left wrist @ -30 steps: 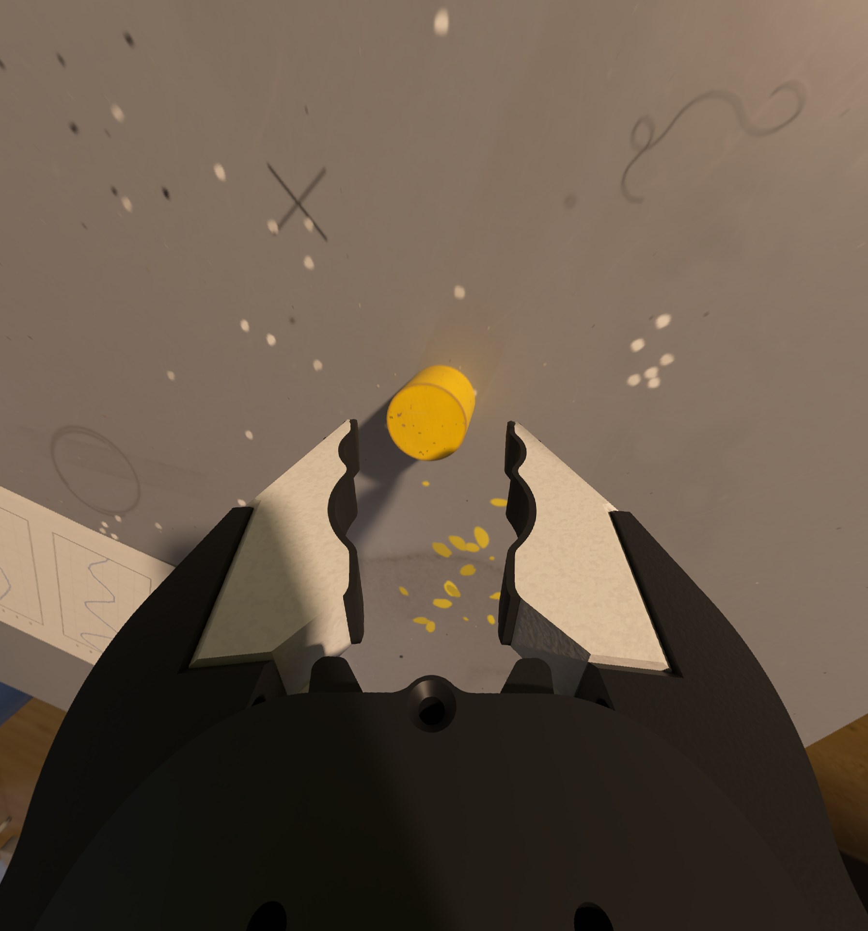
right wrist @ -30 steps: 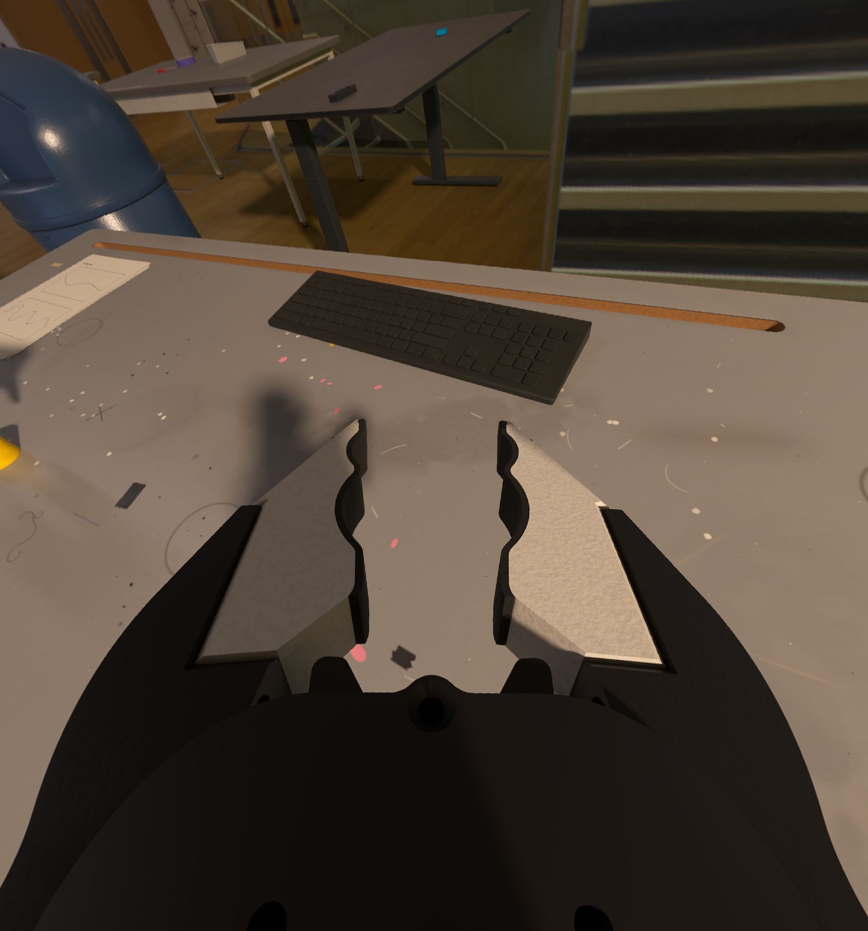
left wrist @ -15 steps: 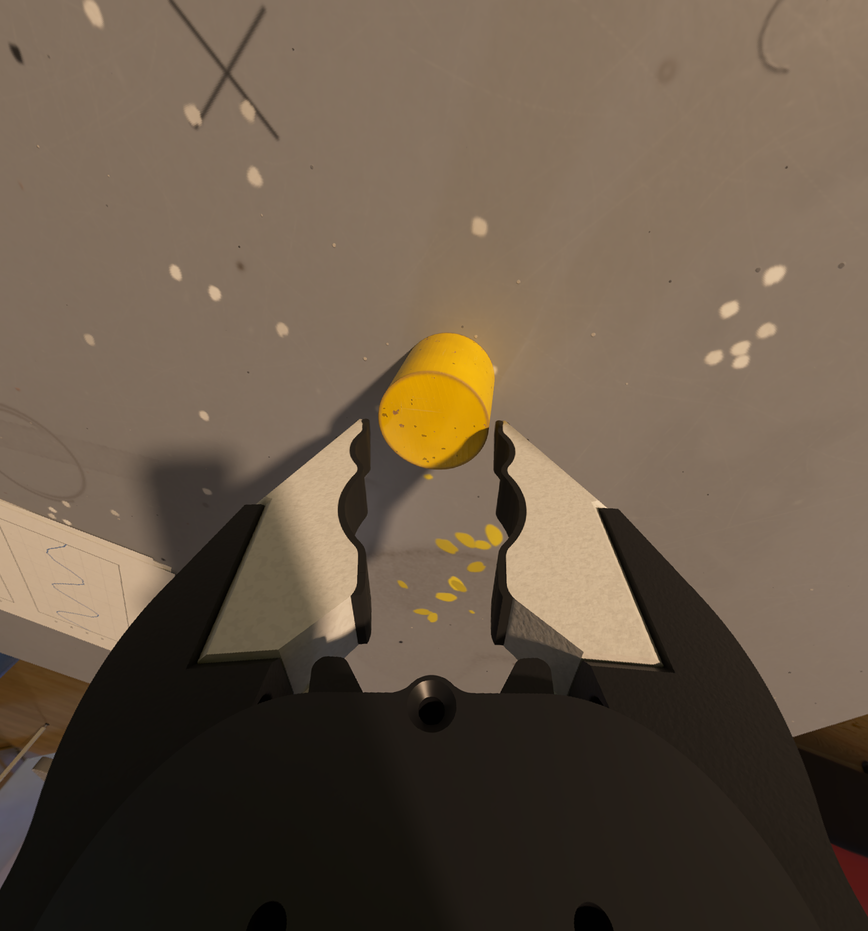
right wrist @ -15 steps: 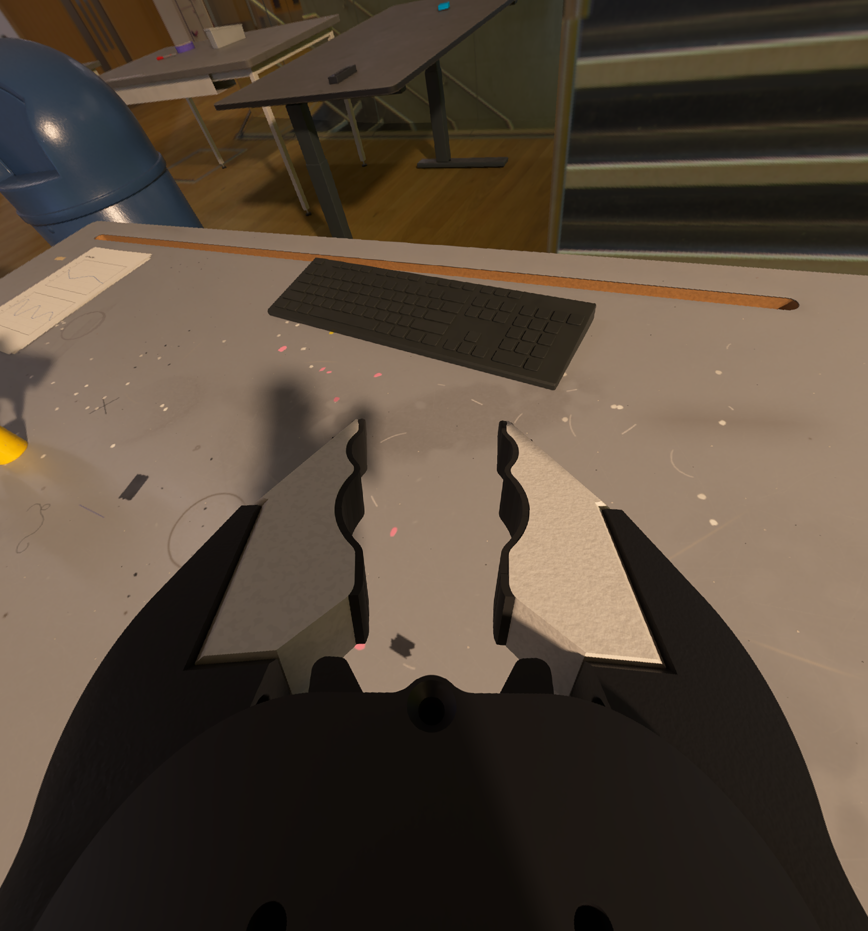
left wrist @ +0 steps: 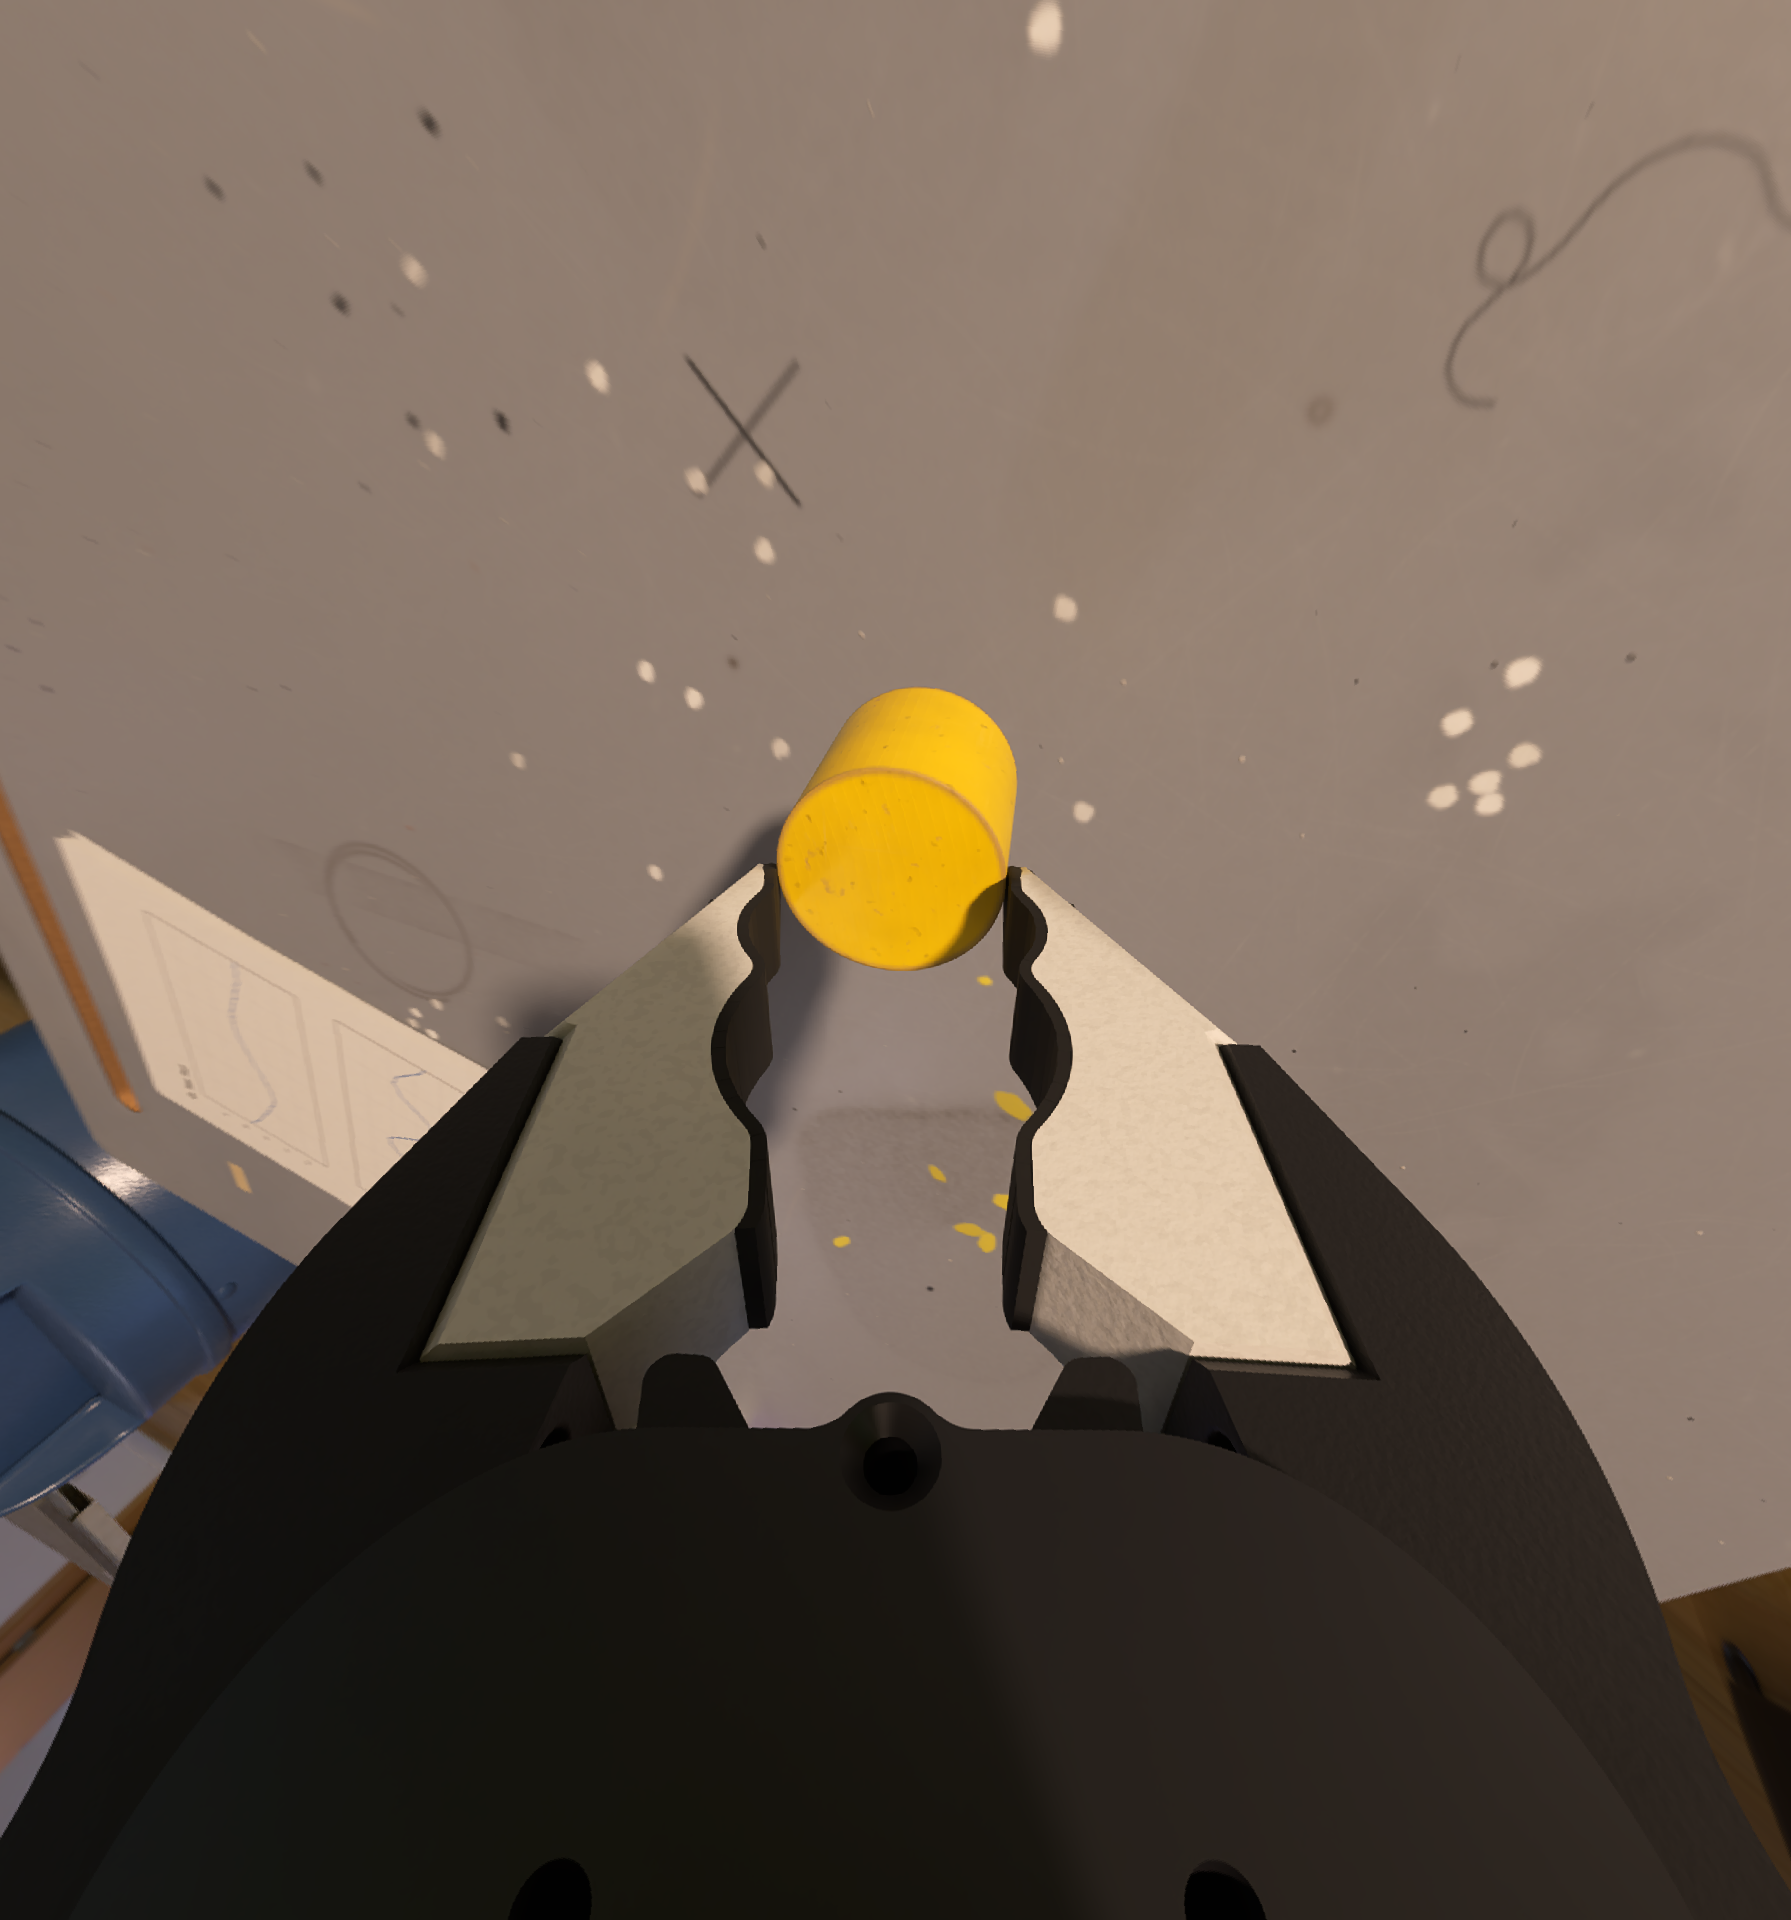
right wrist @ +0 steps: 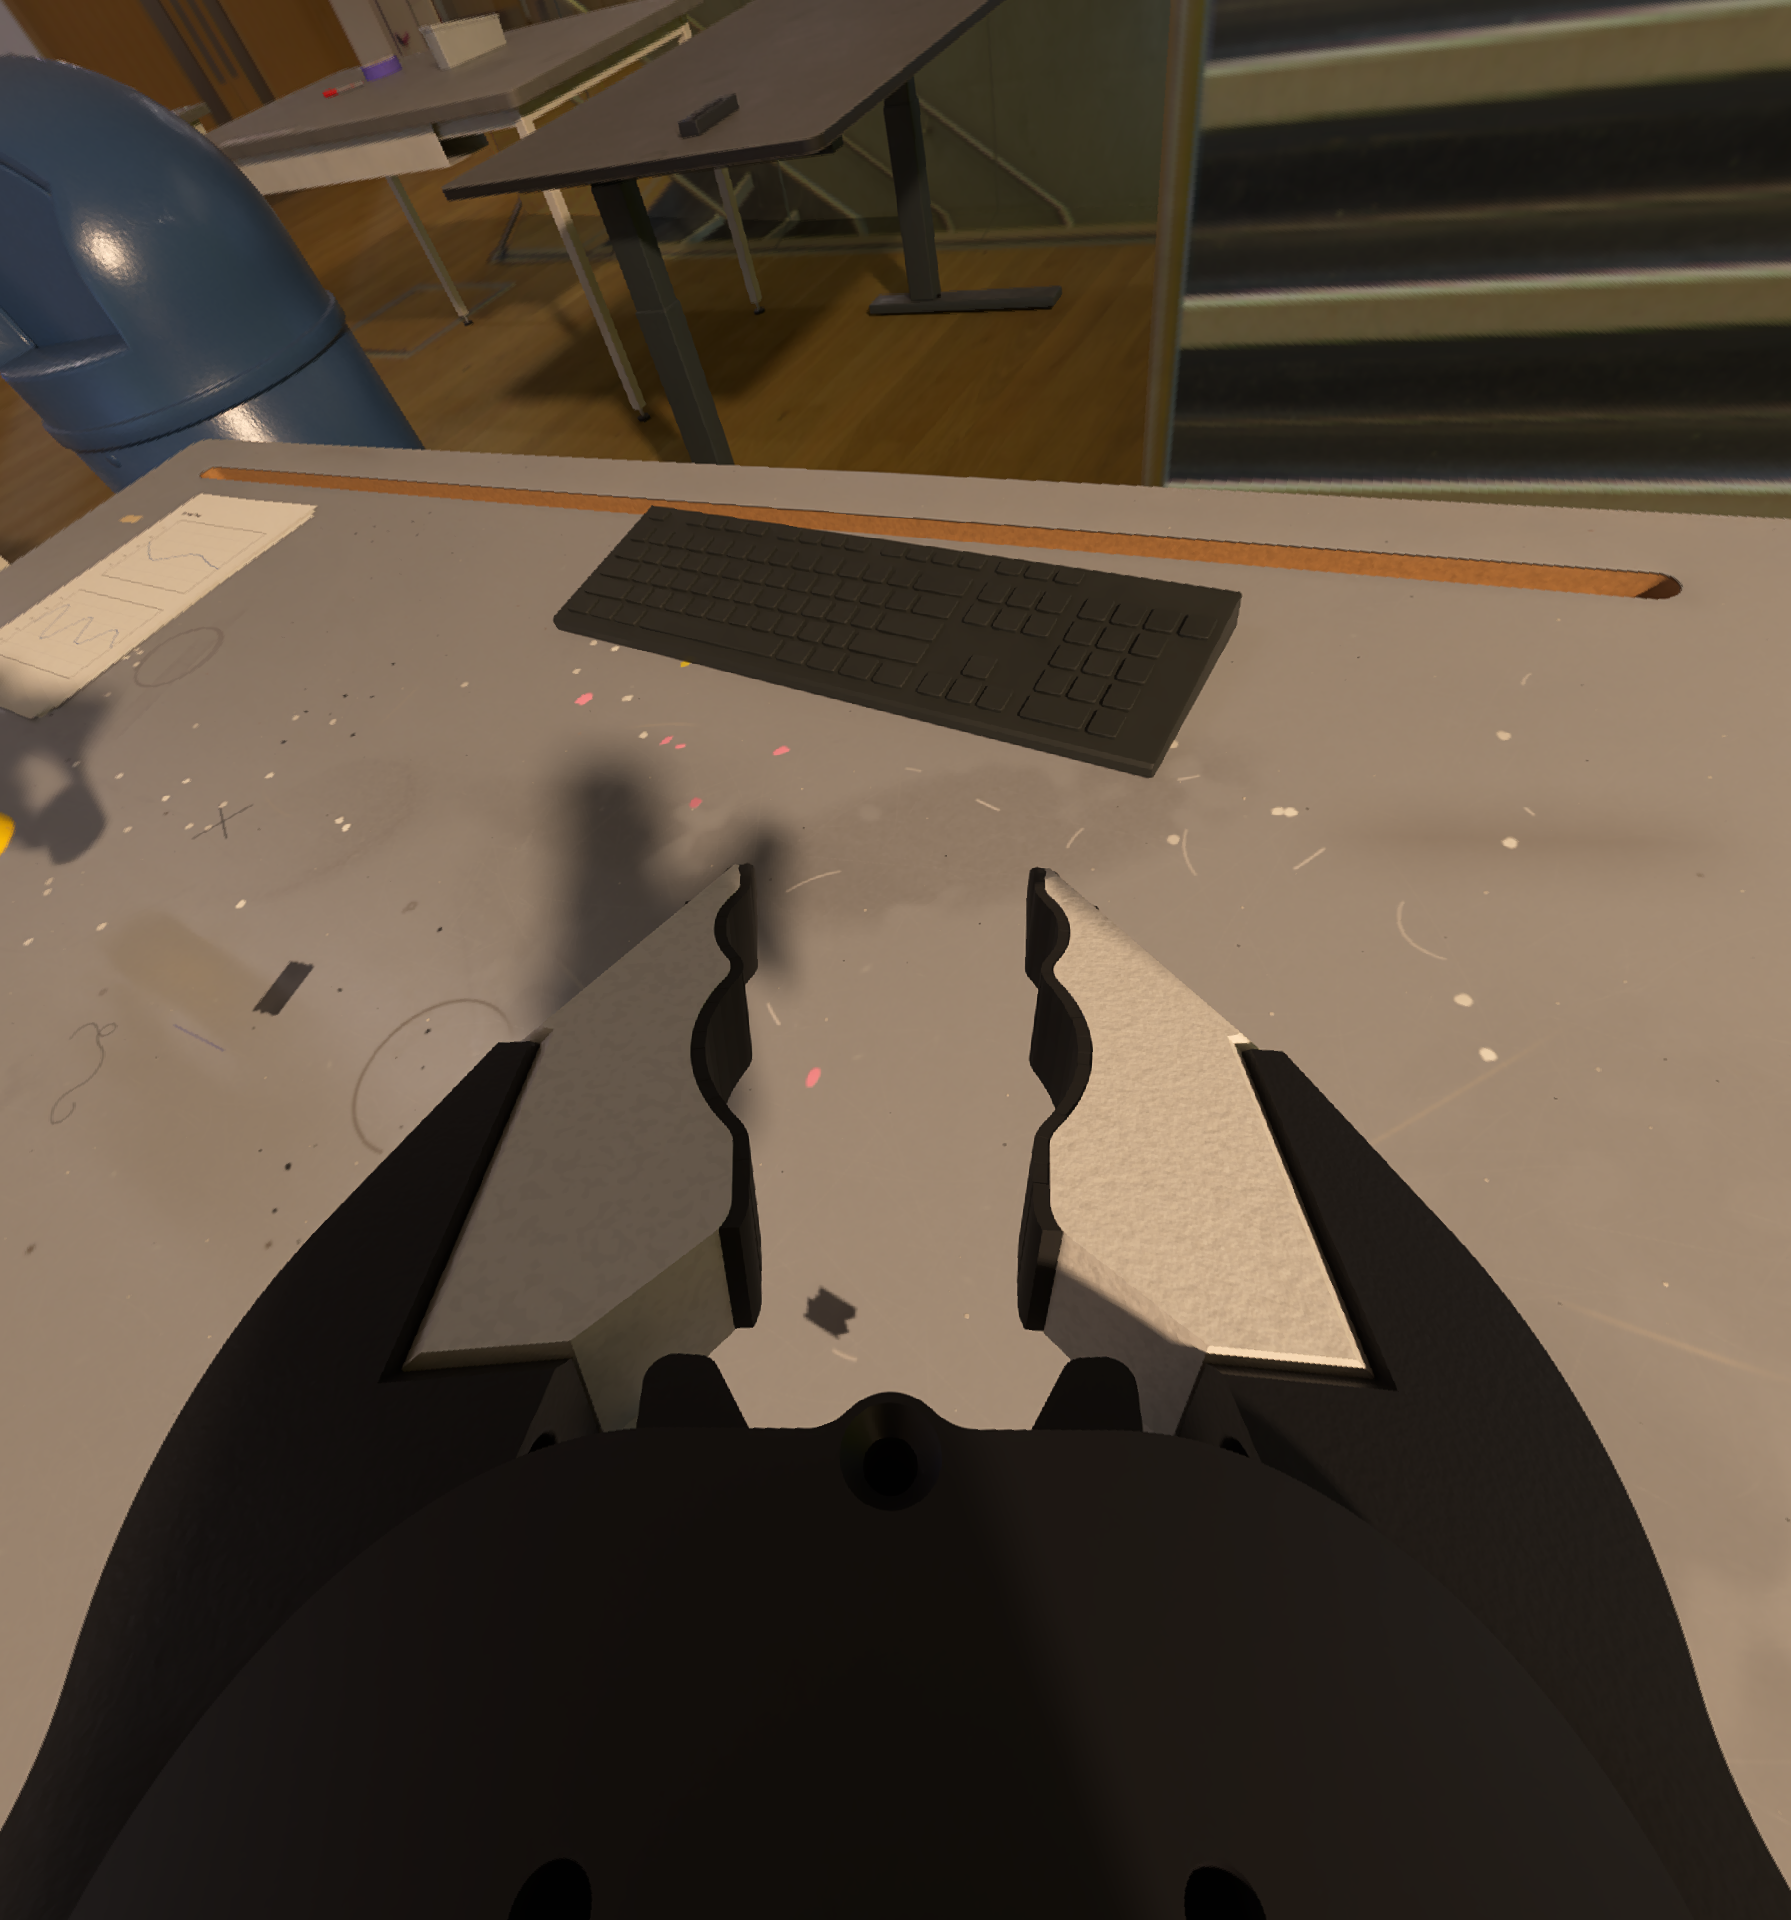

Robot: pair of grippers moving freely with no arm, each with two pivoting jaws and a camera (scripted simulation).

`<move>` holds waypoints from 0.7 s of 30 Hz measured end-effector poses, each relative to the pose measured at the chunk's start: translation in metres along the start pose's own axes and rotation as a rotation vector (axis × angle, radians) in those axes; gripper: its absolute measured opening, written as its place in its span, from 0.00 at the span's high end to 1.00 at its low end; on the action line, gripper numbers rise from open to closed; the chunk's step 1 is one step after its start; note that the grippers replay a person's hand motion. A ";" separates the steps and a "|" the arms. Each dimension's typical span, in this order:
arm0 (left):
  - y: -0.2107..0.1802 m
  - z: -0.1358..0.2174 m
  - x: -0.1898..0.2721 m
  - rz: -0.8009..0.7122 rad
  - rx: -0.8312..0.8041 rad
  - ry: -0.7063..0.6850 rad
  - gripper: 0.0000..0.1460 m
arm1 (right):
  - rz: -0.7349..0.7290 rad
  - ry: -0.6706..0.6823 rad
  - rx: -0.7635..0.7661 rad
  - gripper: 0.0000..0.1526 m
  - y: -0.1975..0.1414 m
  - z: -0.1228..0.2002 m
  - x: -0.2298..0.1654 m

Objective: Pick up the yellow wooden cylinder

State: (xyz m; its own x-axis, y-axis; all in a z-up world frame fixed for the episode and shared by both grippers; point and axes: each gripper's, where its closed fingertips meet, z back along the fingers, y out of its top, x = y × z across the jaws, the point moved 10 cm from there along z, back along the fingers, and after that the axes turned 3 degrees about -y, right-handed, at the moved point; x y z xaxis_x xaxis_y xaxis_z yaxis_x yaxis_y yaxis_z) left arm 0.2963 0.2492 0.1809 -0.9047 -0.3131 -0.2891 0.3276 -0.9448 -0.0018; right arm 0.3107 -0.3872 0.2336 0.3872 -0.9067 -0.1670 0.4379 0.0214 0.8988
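Left wrist view: left tongs (left wrist: 891,883) pinch yellow wooden cylinder (left wrist: 896,831), flat end facing camera; right tongs (right wrist: 886,883) spread.

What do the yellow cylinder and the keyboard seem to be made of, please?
The cylinder looks like painted wood: matte yellow, with small dark flecks on its flat end and a paler ring at the edge. The keyboard looks like matte black plastic, with low flat keys and no shine, though that is only a guess.
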 end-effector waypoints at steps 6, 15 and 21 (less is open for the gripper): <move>0.014 0.036 -0.006 -0.003 0.090 0.048 0.71 | -0.012 0.010 -0.006 0.66 -0.002 0.000 0.003; 0.046 0.093 -0.003 -0.064 0.225 0.098 0.71 | -0.032 0.017 0.008 0.66 -0.003 0.002 0.007; 0.119 0.120 0.030 -0.225 0.417 0.017 0.71 | -0.023 0.025 0.000 0.66 -0.002 0.001 0.004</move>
State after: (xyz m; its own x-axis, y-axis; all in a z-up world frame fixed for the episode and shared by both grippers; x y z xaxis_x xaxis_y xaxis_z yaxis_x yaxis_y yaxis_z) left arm 0.2752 0.1157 0.2867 -0.9349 -0.0978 -0.3411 -0.0168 -0.9480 0.3177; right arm 0.3107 -0.3914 0.2311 0.3973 -0.8961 -0.1977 0.4466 0.0006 0.8947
